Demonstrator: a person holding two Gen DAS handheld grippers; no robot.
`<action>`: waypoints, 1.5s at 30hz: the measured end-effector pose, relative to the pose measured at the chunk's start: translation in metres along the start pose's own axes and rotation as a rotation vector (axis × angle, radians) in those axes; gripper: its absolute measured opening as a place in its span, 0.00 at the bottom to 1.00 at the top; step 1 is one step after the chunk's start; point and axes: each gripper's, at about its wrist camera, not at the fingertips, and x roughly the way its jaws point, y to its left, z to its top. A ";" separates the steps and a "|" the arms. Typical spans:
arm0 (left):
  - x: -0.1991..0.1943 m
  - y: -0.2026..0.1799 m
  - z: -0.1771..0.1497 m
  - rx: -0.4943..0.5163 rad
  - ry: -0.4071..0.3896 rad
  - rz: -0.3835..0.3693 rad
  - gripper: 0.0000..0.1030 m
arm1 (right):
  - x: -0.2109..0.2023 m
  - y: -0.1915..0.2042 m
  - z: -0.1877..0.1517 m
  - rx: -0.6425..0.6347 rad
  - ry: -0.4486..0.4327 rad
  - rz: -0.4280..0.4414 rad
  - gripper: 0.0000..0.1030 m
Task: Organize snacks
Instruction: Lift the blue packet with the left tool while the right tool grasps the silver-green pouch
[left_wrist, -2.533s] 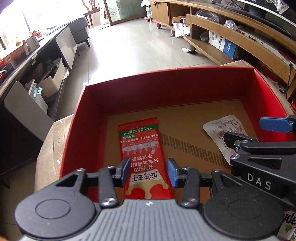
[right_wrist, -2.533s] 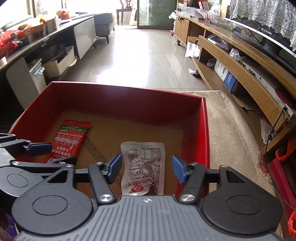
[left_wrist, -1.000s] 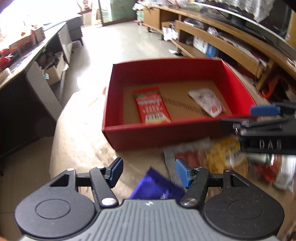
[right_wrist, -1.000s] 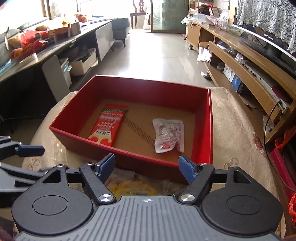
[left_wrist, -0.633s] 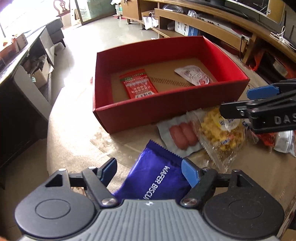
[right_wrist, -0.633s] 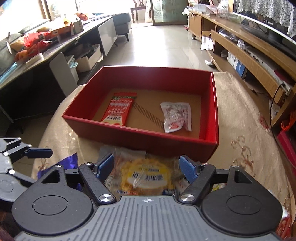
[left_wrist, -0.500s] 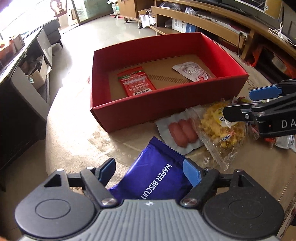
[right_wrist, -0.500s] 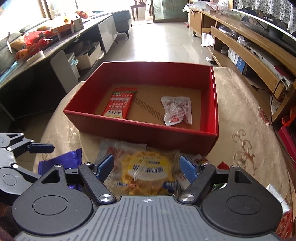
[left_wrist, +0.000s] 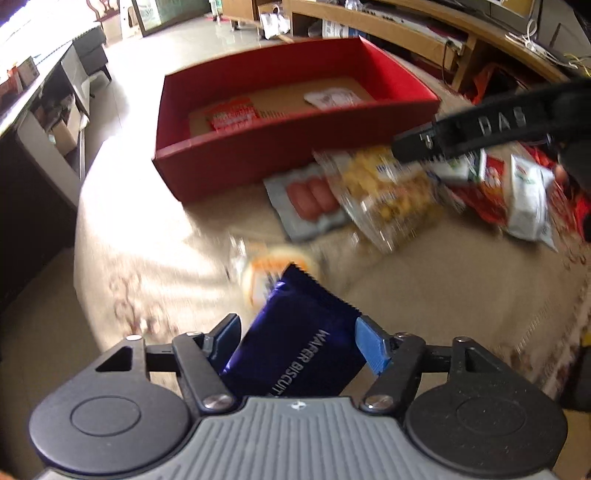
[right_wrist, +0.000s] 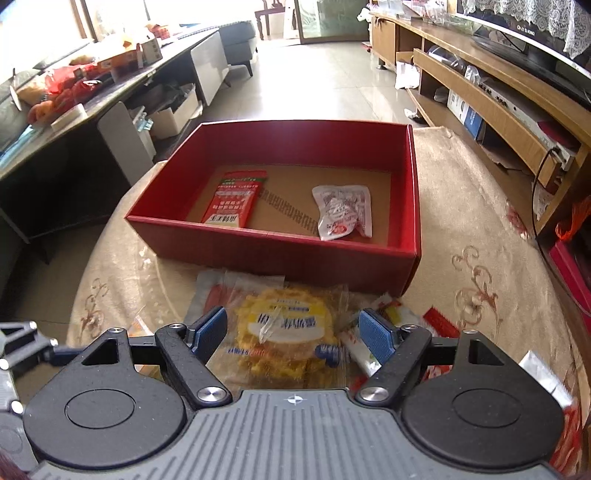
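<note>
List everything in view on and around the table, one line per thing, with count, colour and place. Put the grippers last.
Box: one, red with brown cardboard floor, far side of the table.
Red packet: one, red and white, inside the box, left part.
White pouch: one, white with red print, inside the box, right part.
Sausage pack: one, pale with red sausages, on the table in front of the box.
Yellow snack bag: one, clear with yellow contents, partly over the sausage pack.
Wafer biscuit pack: one, purple-blue, between the left fingers.
Other packets: several, red and white, blurred.
Left gripper: black with blue pads, closing around the wafer pack.
Right gripper: open above the yellow bag.
</note>
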 end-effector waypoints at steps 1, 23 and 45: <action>0.000 -0.003 -0.005 0.008 0.012 -0.007 0.62 | -0.002 0.000 -0.003 0.002 0.002 0.004 0.81; 0.025 -0.007 -0.037 0.315 0.188 -0.069 0.75 | -0.035 -0.024 -0.042 0.055 0.014 0.042 0.84; 0.015 -0.057 -0.007 0.193 0.095 -0.139 0.17 | -0.037 -0.120 -0.040 0.193 0.053 -0.223 0.83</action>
